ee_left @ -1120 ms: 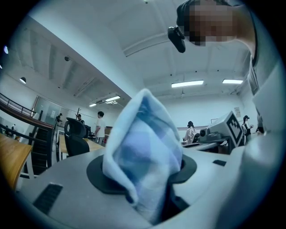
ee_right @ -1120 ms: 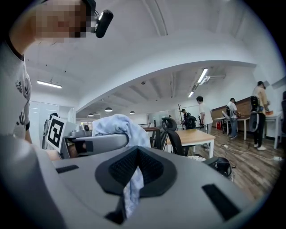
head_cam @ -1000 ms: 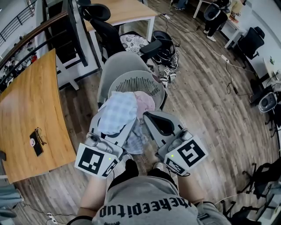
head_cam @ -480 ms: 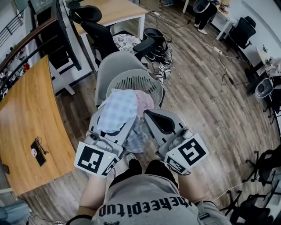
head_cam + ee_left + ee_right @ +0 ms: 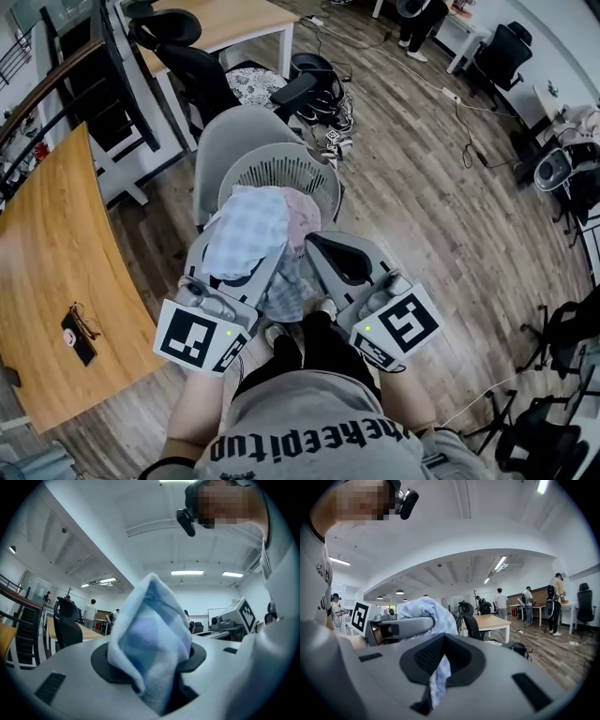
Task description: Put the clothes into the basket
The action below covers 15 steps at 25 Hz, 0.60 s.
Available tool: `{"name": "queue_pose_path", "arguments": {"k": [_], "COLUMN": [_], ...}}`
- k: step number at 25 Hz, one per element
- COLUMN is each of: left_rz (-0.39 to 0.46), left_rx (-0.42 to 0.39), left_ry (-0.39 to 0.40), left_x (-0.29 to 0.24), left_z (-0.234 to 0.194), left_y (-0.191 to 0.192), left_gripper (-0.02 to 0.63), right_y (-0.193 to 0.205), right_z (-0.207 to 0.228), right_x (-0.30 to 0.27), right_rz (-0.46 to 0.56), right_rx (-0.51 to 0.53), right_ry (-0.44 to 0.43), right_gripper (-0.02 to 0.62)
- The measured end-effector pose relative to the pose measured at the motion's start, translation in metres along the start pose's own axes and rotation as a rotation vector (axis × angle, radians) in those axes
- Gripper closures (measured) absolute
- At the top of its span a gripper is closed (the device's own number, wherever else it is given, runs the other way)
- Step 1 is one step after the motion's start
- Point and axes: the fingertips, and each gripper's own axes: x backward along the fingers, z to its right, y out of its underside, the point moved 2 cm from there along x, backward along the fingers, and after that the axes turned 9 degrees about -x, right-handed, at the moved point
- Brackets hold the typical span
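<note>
Plainly the task is only partway done. The clothes are held up at the basket but have not been dropped into it. The left gripper is clenched on a bunched blue checked cloth. In the left gripper view the fabric swells up thickly out of the closed jaws, and from above the bundle sits over the basket's near rim. The right gripper is just beside it, also on the near side of the basket. Its jaws are pinched on a thin fold of pale cloth that trails down from the pads. I cannot tell whether this fold belongs to the same garment as the blue bundle. More pale fabric hangs between the two grippers on the basket's near side, outside it and low toward the person's feet. A pink cloth shows at the near rim just behind the blue bundle — whether it already lies inside or is part of the held load is unclear. The far part of the basket still shows bare ribbed wall, so there seems to be room. A grey chair stands touching the basket's far-left side. What probably remains is to move both grippers forward over the opening, bring the dangling part in over the rim, and release both grips.
</note>
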Motion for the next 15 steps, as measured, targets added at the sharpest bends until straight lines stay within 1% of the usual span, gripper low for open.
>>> {"name": "queue_pose_path", "arguments": {"k": [5,15], "left_rz": [0.0,-0.001], "left_rx": [0.009,0.017], "left_ry": [0.003,-0.034], "left_x": [-0.005,-0.018], "left_z": [-0.004,-0.026], "left_y": [0.003,0.005], "left_gripper": [0.382,0.382], "right_y": [0.0,-0.007], "right_z": [0.007,0.021], "right_x": [-0.003,-0.026], "right_rz": [-0.002,-0.005], "right_rx": [-0.006,0.001], "right_ry": [0.012,-0.02], "right_gripper": [0.586,0.586]}}
